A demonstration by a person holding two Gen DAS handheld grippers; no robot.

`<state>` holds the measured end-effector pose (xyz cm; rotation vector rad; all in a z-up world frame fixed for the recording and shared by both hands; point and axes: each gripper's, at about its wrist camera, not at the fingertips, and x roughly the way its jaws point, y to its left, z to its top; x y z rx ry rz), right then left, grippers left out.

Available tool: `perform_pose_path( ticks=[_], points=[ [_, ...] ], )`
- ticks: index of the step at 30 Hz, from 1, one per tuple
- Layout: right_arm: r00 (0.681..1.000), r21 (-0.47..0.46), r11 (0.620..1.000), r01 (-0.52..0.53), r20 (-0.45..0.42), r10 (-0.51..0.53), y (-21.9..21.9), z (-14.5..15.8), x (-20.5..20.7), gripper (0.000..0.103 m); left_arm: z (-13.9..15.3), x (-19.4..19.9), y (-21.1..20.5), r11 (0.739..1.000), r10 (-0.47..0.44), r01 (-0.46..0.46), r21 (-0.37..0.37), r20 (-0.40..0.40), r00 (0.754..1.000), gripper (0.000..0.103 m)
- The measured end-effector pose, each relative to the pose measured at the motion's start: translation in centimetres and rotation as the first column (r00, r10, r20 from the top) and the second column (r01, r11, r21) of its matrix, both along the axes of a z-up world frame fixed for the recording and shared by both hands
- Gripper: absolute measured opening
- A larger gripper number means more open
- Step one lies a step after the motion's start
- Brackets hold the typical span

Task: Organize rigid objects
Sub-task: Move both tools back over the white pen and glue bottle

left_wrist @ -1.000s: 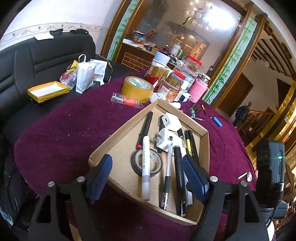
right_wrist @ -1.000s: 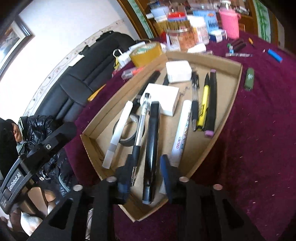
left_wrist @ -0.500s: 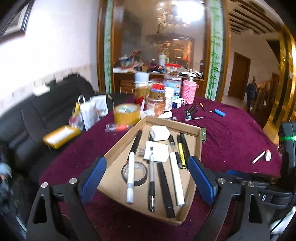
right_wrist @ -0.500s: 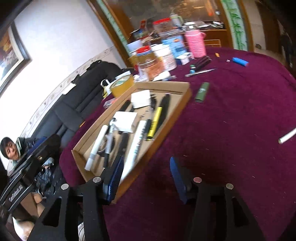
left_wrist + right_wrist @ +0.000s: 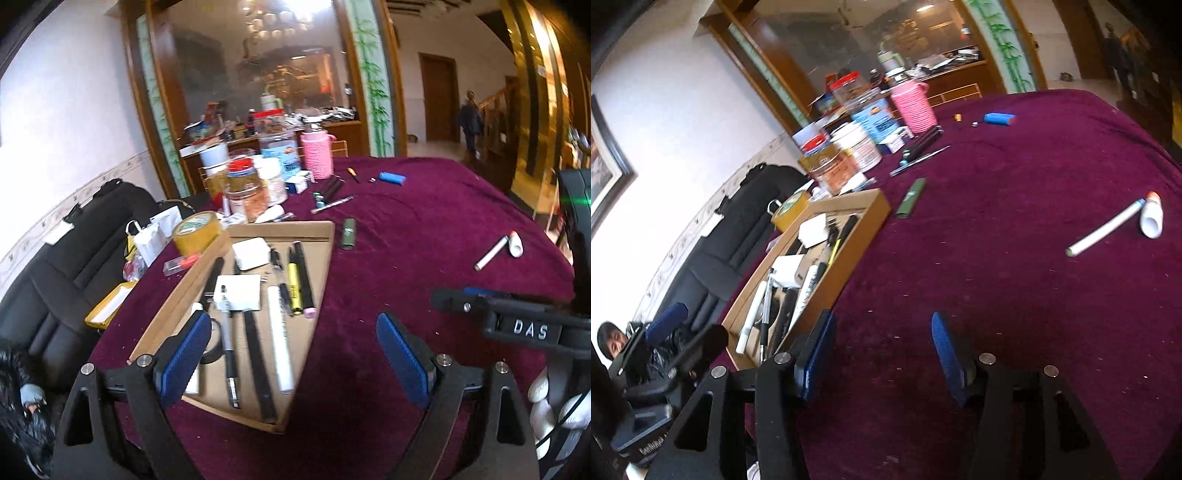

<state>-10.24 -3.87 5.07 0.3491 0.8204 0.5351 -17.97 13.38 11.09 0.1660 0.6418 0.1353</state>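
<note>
- On the maroon desk, cardboard tray holds pens, white markers, yellow highlighter, two white adapters, tape roll partly hidden behind left gripper.
- Left gripper: jaws spread wide, empty, above tray's near corner.
- Right gripper: jaws apart, empty, over bare cloth right of tray.
- Loose white marker and its cap lie well apart from tray; green lighter just beside it.
- Jar labels behind tray too blurred to read.

Your views are bright with daylight, chandelier glare blown out up top (left wrist), fisheye-bent dark corners, right wrist view slightly motion-blurred.
</note>
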Motion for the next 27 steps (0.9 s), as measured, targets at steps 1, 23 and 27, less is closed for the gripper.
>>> perform_pose_path(
  ticks=[1,23,27],
  points=[
    [1.000,0.005,1.000,0.007,-0.001,-0.006,-0.4,0.0,0.0,0.058,0.0,0.1,-0.5,1.000,-0.007,0.007,0.012,-0.004,1.000,0.091],
    [0.909,0.021,0.909,0.416,0.013,-0.417,-17.0,0.9,3.1,0.061,-1.9,5.3,-1.5,0.948,-0.177,0.120,-0.294,-0.176,0.968,0.091],
    [0.869,0.040,0.869,0.494,0.018,-0.495,-20.1,0.8,5.6,0.063,-2.1,7.7,-0.8,0.923,-0.185,0.104,-0.371,-0.192,0.964,0.091]
  ],
)
